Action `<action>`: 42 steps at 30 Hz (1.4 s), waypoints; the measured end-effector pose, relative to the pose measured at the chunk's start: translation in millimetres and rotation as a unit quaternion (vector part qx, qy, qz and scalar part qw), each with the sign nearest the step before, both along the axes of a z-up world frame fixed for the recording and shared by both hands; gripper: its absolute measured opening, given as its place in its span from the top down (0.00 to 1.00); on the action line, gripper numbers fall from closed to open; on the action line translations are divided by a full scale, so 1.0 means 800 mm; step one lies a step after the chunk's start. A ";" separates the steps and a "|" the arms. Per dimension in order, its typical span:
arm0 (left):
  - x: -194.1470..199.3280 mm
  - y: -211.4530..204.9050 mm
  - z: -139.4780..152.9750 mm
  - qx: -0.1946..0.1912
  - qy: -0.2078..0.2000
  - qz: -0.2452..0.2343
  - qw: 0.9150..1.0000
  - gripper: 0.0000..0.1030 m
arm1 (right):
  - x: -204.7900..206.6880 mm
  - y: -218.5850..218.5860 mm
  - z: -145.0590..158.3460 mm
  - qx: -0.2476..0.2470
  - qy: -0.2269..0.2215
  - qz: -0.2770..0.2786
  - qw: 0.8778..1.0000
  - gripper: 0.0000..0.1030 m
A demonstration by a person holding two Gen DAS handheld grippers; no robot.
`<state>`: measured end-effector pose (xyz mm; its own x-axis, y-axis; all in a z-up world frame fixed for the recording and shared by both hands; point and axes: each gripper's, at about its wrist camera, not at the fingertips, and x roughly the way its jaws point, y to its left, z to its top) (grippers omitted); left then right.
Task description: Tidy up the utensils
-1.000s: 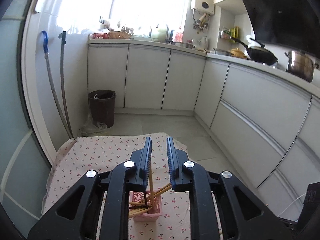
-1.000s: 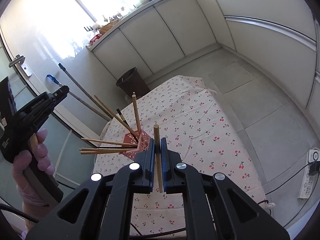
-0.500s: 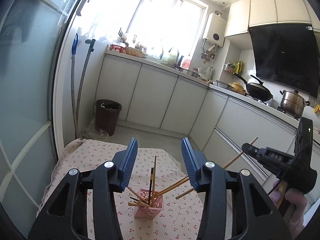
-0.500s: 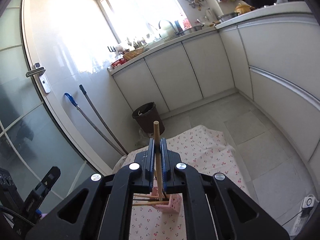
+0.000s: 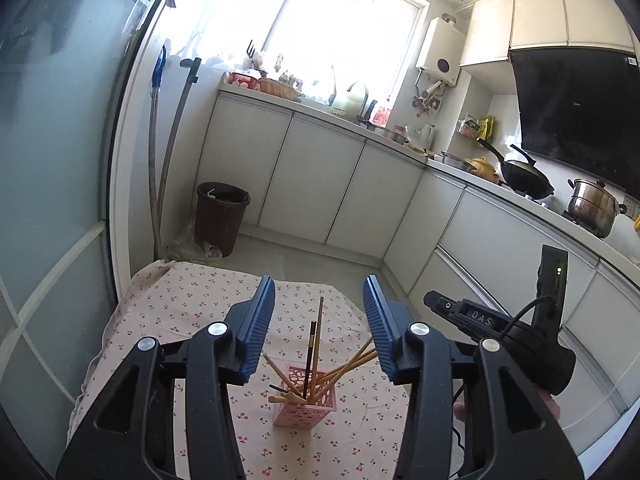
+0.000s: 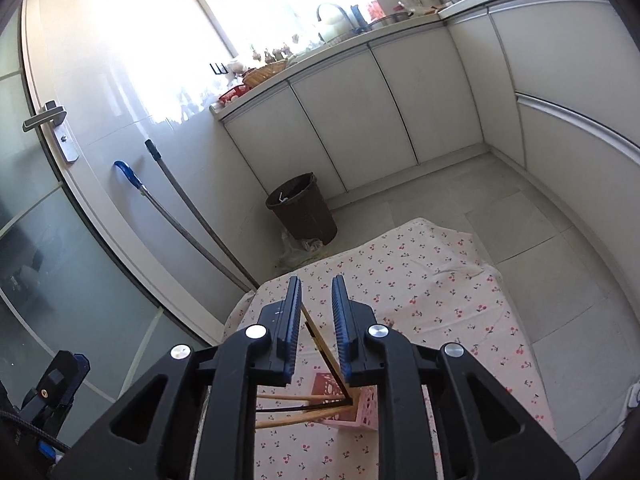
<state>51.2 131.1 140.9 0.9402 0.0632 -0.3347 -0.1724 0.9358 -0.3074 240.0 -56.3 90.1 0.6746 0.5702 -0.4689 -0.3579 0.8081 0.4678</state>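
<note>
A pink perforated holder (image 5: 306,406) stands on the cherry-print tablecloth (image 5: 192,300), with several wooden chopsticks (image 5: 318,340) and one dark one fanned out in it. My left gripper (image 5: 318,284) hovers above and behind it, open, with nothing between its pads. In the right wrist view the holder (image 6: 362,404) sits below my right gripper (image 6: 317,282), whose jaws are opening. A wooden chopstick (image 6: 318,338) shows in the gap, leaning in the holder, and neither pad presses on it. The right gripper's body (image 5: 480,320) shows at the right of the left view.
A brown bin (image 5: 221,216) stands on the floor past the table's far edge, and two mop handles (image 5: 168,160) lean by the glass door (image 6: 48,240). White cabinets (image 5: 320,184) run along the back and right. A hand holds the left gripper's body (image 6: 52,392) at the lower left.
The right gripper, shut on an upright wooden chopstick before, has parted its jaws; the stick now leans in the holder. The left gripper opened wide and drew back from the holder.
</note>
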 end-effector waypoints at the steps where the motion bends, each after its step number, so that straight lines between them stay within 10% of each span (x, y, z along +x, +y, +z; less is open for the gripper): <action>1: -0.001 -0.002 0.001 0.005 0.000 0.000 1.000 0.56 | -0.006 -0.004 0.001 -0.003 -0.002 -0.002 1.000 0.83; 17: -0.057 -0.091 -0.024 0.130 -0.003 0.069 0.989 0.07 | -0.141 -0.065 -0.010 -0.099 -0.049 -0.066 0.992 0.55; 30: -0.077 -0.131 -0.074 0.170 0.053 0.077 0.981 0.07 | -0.224 -0.111 -0.058 -0.158 -0.080 -0.172 0.969 0.14; 42: -0.063 -0.150 -0.113 0.178 0.102 0.068 0.976 0.07 | -0.220 -0.115 -0.096 -0.164 -0.036 -0.166 0.972 0.07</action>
<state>1.0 10.8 50.9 0.8310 0.3287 -0.4488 -0.3259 0.9415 0.0861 64.2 -148.4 13.4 0.8334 0.1440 -0.5336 -0.0748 0.9860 0.1491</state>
